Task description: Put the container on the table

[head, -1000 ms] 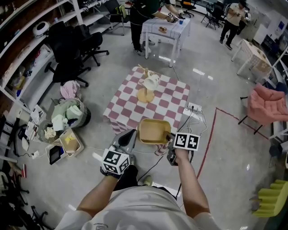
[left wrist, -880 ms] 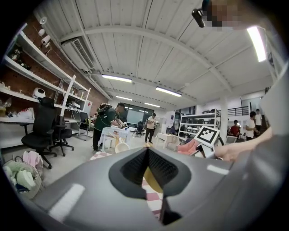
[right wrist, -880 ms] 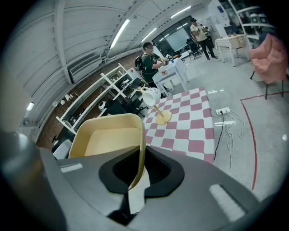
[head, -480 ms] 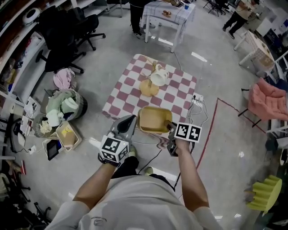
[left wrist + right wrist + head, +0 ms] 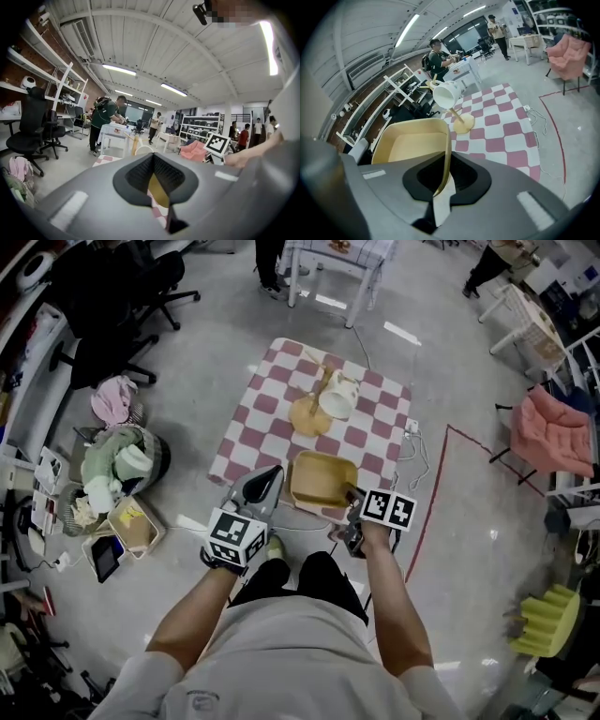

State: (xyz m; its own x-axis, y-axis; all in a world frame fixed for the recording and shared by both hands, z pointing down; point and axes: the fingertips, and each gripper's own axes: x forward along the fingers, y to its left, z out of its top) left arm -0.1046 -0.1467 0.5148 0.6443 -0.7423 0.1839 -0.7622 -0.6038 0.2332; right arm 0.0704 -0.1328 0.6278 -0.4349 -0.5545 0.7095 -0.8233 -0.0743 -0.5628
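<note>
Tan rectangular plastic container (image 5: 322, 481) hangs over the near edge of the pink-and-white checkered table (image 5: 272, 423) in the head view. The right gripper (image 5: 352, 498) is at its near right corner and the left gripper (image 5: 265, 482) is just beside its left wall.

In the left gripper view, the left gripper (image 5: 157, 187) has its jaws together on nothing.

In the right gripper view, the right gripper (image 5: 443, 180) is clamped on the container (image 5: 412, 143) by its thin rim. The table (image 5: 501, 122) lies ahead and below, so the set-down likely falls to the right hand, moving forward and down.

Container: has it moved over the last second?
Yes: the container, held by the right gripper, has edged farther over the checkered table, toward the mug stand.
</note>
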